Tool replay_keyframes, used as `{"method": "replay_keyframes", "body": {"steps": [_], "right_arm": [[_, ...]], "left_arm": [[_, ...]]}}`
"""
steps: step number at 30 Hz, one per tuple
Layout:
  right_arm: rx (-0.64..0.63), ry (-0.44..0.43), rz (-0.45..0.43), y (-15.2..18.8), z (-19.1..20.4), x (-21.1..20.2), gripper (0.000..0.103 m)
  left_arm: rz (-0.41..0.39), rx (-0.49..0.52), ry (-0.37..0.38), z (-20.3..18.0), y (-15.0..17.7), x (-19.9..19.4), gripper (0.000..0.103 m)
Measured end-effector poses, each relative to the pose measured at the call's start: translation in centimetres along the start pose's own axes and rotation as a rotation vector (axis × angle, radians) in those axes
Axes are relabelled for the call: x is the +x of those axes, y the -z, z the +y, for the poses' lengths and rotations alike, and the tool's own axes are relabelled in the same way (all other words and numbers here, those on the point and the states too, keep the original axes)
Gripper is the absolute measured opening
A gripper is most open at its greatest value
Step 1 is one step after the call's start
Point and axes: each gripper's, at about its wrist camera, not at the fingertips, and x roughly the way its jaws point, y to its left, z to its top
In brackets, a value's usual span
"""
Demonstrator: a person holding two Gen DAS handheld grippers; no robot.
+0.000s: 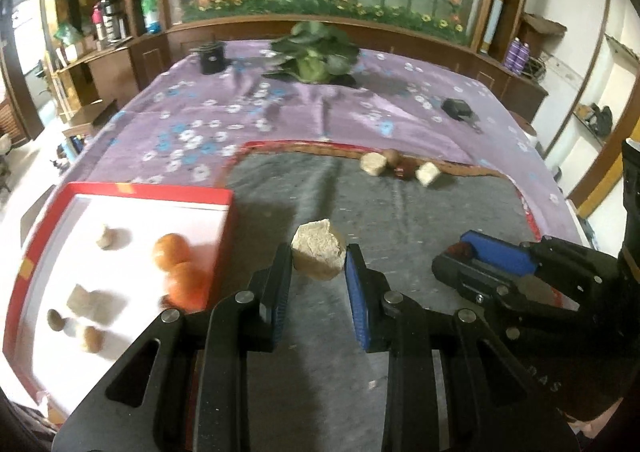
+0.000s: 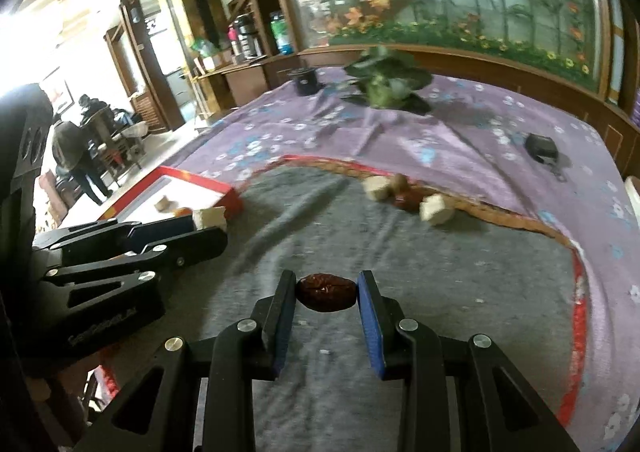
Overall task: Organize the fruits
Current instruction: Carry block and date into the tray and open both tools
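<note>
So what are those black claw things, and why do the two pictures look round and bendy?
Those claws are two grabbers that a person holds, one in each hand. Each has a little wide-eyed camera looking along its fingers, which bends the picture. One picture is from the left grabber, which pinches a pale crumbly chunk. The other is from the right grabber, which pinches a wrinkly dark red fruit. Below is a grey mat on a purple flowered cloth. A red box already holds two oranges and small pieces. More pieces wait at the mat's far edge.
</note>
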Motion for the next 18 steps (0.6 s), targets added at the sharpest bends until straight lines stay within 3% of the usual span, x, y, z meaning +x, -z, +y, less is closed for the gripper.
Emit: {"method": "replay_keyframes", "body": {"steps": [18], "right_arm": [[-0.144,-0.096,0.027,-1.9,8.7,2.8,0.030]], "left_arm": [[-0.034,-0.131,-0.100,8.7,0.9,-2.6,0.026]]}}
